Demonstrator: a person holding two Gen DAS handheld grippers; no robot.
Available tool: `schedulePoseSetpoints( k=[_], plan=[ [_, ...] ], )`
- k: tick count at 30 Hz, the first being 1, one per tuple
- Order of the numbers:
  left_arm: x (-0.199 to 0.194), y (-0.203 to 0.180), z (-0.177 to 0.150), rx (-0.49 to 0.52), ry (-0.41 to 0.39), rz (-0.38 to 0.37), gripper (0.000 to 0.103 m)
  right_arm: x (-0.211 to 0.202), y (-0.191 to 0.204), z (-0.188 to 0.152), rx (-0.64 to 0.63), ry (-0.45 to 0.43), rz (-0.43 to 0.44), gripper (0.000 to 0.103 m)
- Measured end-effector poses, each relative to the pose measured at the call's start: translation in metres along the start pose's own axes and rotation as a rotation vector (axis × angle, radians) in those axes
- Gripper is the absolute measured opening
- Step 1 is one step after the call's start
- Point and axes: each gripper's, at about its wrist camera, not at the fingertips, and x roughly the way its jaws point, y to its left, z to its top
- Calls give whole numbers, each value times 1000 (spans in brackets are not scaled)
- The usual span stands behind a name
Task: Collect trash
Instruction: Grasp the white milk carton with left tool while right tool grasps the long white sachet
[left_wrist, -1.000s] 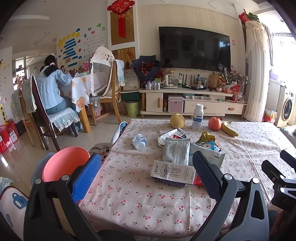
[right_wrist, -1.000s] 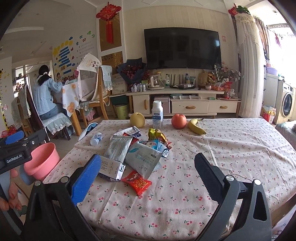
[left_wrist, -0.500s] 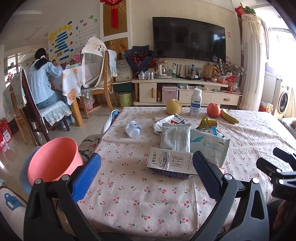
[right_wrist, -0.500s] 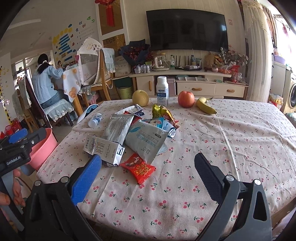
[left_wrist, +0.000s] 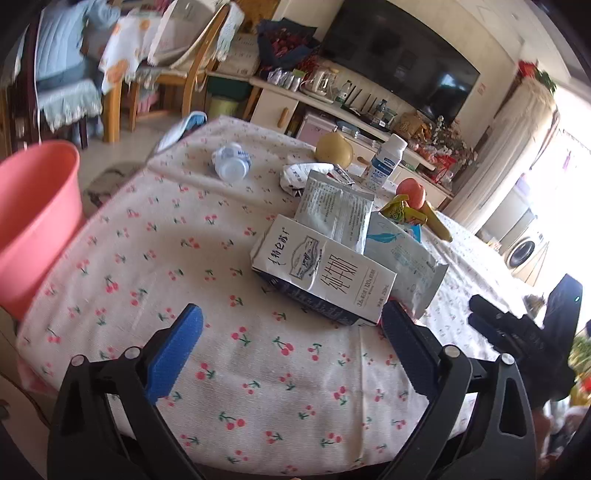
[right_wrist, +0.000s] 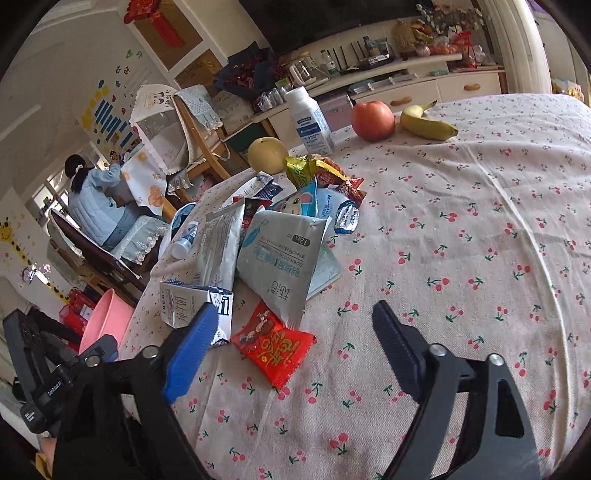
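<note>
A heap of trash lies on the cherry-print tablecloth (left_wrist: 192, 258): a flattened white milk carton (left_wrist: 321, 271) (right_wrist: 195, 304), grey and pale-blue foil pouches (left_wrist: 336, 212) (right_wrist: 280, 258), a red snack wrapper (right_wrist: 273, 341), yellow and red wrappers (right_wrist: 317, 171) and a crushed plastic bottle (left_wrist: 232, 164). My left gripper (left_wrist: 291, 326) hovers just short of the carton, its jaws closing with nothing between them. My right gripper (right_wrist: 291, 325) hangs over the red wrapper, its jaws closing without touching it. A pink bucket (left_wrist: 33, 221) (right_wrist: 105, 319) stands beside the table at the left.
A pear (right_wrist: 267, 153), a white bottle (right_wrist: 310, 122), an apple (right_wrist: 373, 120) and a banana (right_wrist: 428, 125) stand at the table's far edge. A seated person (right_wrist: 96, 203) is at another table, with wooden chairs (left_wrist: 177, 70) and a TV cabinet (left_wrist: 332, 110) beyond.
Both grippers have dropped toward the table and rolled, so the trash heap looks much closer. Their jaws stand a little narrower, the right more so.
</note>
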Motion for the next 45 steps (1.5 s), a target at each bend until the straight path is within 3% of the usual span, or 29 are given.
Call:
schedulePoseSetpoints(
  k=[3,6,10,15,18,26,32,37,45],
  plan=[
    [16,6,4,-148,61,-64,93,12,-4,11,25,3,33,80],
    [33,3,10,-247,90,-107,91,28,-7,23,39,12,90,80],
    [58,-3,17,-350,136,-137,87,54,-14,36,43,24,90,80],
    [88,-14,21,-390,184,-71,80,76,-27,43,106,62,146,60],
    [100,-17,26,-395,196,-43,80,81,-28,45,125,89,219,56],
    [118,-16,44,-406,187,-3,80,80,-25,47,130,110,324,55],
    [116,-15,50,-360,165,71,84,62,-10,49,46,67,311,55],
    [120,-15,53,-326,156,76,85,60,7,45,-62,57,274,55],
    [118,-20,51,-268,117,34,72,81,13,35,-70,116,269,37]
  ],
)
